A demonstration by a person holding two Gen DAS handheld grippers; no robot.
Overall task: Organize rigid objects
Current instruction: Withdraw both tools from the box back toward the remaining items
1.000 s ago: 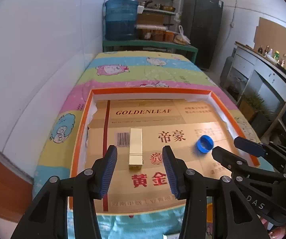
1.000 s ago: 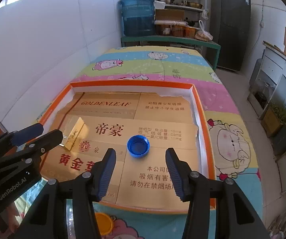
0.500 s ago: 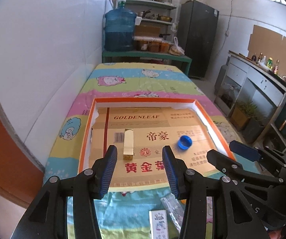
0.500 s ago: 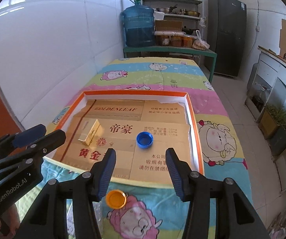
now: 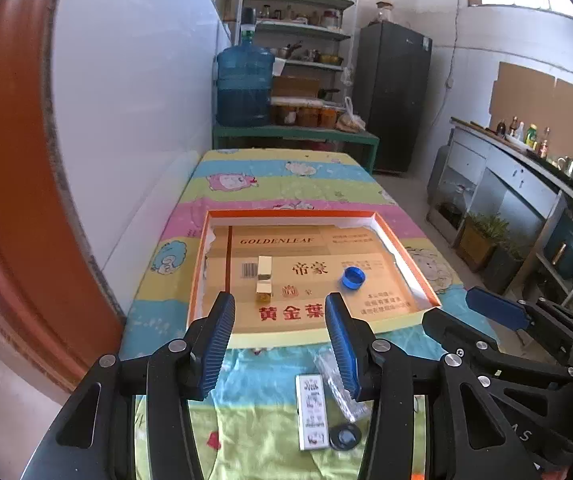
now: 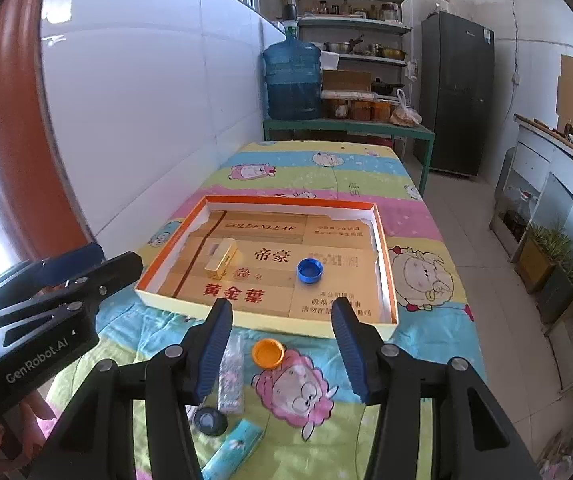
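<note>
Both tools, left (image 5: 280, 344) and right (image 6: 282, 350), pulled back from tray (image 5: 314, 336); near-edge clutter now visible.

The left gripper (image 5: 280, 336) hangs with jaws apart and nothing between them, above the near edge of the tray (image 5: 314, 336). In the tray, a gold box (image 5: 264, 284) lies on the cardboard liner, and a blue cap (image 5: 353, 278) sits well to its right. On the cloth (image 5: 246, 424) below lie a white packet (image 5: 312, 412), a clear wrapper (image 5: 340, 392) and a black cap (image 5: 345, 437). The right gripper (image 5: 470, 312), also parted, shows at the right.
</note>
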